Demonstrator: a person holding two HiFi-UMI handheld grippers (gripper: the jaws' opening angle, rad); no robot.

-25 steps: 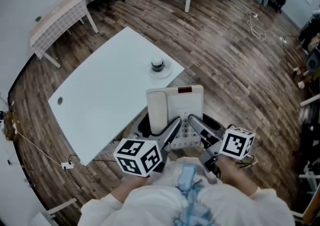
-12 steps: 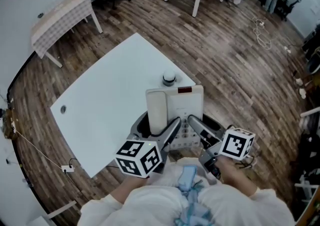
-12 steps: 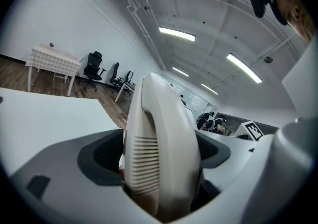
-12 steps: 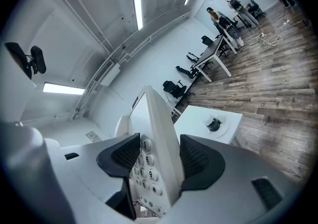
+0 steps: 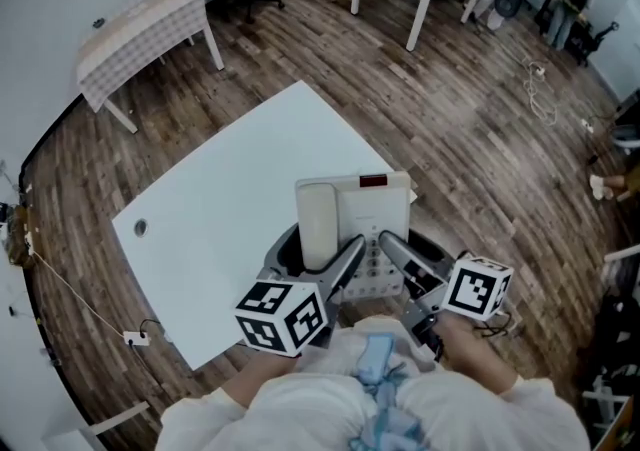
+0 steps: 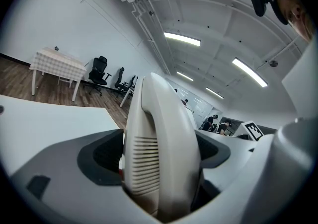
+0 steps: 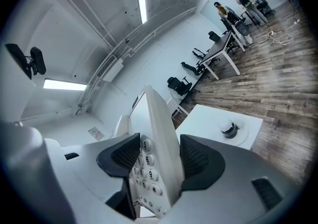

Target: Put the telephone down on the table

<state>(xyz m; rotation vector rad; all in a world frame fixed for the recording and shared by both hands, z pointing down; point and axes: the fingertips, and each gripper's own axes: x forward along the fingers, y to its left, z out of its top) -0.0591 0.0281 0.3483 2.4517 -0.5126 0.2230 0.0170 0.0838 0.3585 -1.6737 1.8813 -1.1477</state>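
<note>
Wood-floor office, white table point(image 5: 230, 229) ahead of us. We had the telephone point(image 5: 375, 214) up in the air over the table's near corner, both tools on it. Left gripper point(image 6: 159, 156) was pinched on the handset point(image 5: 318, 224) end, right gripper point(image 7: 159, 161) clamped across the keypad point(image 7: 144, 168) edge. Small dark round obj point(image 7: 228, 129) on a white dish sat near the table's corner, below the phone.

The telephone point(image 5: 352, 229) is cream with a red strip; the table point(image 5: 230, 209) is white; the floor point(image 5: 470, 129) shows brown wood planks; 2 marker cubes point(image 5: 282, 317) bear black-and-white squares.
</note>
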